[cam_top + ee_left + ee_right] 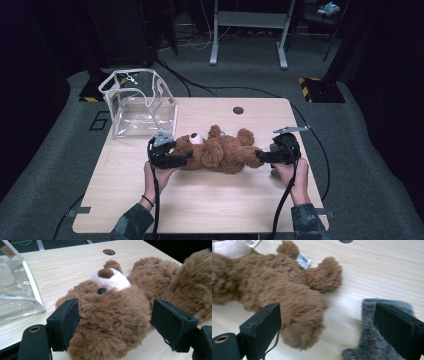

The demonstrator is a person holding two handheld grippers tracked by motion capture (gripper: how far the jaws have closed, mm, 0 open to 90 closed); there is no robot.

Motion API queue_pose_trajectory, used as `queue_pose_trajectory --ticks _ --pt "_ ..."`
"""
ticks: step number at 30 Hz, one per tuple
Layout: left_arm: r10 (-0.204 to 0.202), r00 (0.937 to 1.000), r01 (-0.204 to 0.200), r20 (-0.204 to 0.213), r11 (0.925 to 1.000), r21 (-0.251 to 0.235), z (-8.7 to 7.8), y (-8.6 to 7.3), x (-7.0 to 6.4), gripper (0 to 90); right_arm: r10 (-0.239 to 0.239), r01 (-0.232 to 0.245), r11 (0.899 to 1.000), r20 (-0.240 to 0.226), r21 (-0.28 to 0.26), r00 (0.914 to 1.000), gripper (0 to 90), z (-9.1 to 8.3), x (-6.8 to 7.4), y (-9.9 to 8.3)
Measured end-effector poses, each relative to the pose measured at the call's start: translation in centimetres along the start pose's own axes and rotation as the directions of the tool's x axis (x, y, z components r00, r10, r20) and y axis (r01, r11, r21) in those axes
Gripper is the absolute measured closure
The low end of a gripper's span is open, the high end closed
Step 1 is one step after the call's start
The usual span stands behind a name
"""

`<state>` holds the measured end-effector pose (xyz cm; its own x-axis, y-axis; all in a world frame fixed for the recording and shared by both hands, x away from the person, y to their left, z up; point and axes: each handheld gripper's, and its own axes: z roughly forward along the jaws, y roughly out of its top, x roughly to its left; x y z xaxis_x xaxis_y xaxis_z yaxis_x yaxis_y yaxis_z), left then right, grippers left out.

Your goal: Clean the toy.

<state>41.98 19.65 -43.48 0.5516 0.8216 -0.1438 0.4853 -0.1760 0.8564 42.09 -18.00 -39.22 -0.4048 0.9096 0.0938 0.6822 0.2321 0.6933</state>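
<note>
While the brown teddy bear lies on its back across the middle of the wooden table, a gripper stands at each end of it. Its head points toward the person's left and its legs toward the right. The left gripper sits at the head end; in the left gripper view its two black jaws stand apart with the bear's head between them, the fur brushing the inner face of the left jaw, though it is hard to tell whether the other jaw touches. The white muzzle with its brown nose faces up, just beyond the jaws. The right gripper is at the bear's foot end; in the right gripper view its jaws are wide apart, one brown leg lying between them beside the left jaw, and a grey furry piece lies on the table by the right jaw, partly hidden behind it and cut off at the bottom edge. A small white tag shows on the bear's body, its print blurred. Beyond the head, a clear plastic bag with white edging stands open at the table's far left corner.
</note>
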Motion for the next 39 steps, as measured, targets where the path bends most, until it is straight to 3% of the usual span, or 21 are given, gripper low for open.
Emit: queue_pose_trajectory --ticks 2,8,9,11,20,25,27,30,35,39 --pt "0.009 0.9999 -0.009 0.008 0.9999 -0.006 -0.2 0.2 -0.5 21.1 -0.014 0.014 1.0 0.001 0.0 0.9999 6.5 0.1 0.3 -0.2" --pt "0.032 0.9985 -0.032 0.045 0.9994 -0.011 -0.2 0.8 -2.0 19.4 0.019 -0.019 1.0 -0.029 0.007 0.9994 5.0 0.9 0.5 -1.1" --pt "0.037 0.9982 -0.037 0.047 0.9993 -0.012 -0.2 0.9 -2.4 18.9 0.005 -0.005 1.0 -0.034 0.003 0.9994 5.0 1.0 0.4 -1.2" --pt "0.056 0.9964 -0.055 0.064 0.9984 -0.011 -0.1 1.3 -3.1 18.0 0.036 -0.035 0.999 -0.043 0.013 0.9984 5.0 1.2 0.5 -1.3" --pt "0.099 0.9868 -0.101 0.128 0.9949 0.006 1.1 2.6 -6.1 15.3 0.019 -0.017 0.999 -0.064 0.028 0.9978 4.6 2.1 0.5 -1.5" --pt "0.114 0.9845 -0.118 0.134 0.9926 0.028 2.3 3.0 -7.0 17.8 0.022 -0.019 0.999 -0.097 0.039 0.995 16.5 2.7 0.6 -1.3" --pt "0.1 0.9843 -0.107 0.146 0.9933 0.043 2.8 2.9 -7.0 19.5 0.025 -0.019 0.999 -0.118 0.048 0.9927 21.7 2.9 0.7 -1.2" --pt "0.093 0.9838 -0.104 0.153 0.9925 0.064 3.5 2.7 -7.1 26.3 0.021 -0.014 0.999 -0.132 0.051 0.9911 31.6 3.3 0.7 -1.2" --pt "0.101 0.9814 -0.114 0.163 0.9908 0.073 3.9 2.3 -6.8 53.4 0.027 -0.019 0.998 -0.135 0.058 0.9905 48.3 3.6 0.6 -1.4" --pt "0.114 0.9796 -0.127 0.166 0.9894 0.07 4.0 2.3 -6.6 67.0 -0.009 0.013 0.999 -0.135 0.03 0.9908 60.4 3.5 0.6 -1.5"
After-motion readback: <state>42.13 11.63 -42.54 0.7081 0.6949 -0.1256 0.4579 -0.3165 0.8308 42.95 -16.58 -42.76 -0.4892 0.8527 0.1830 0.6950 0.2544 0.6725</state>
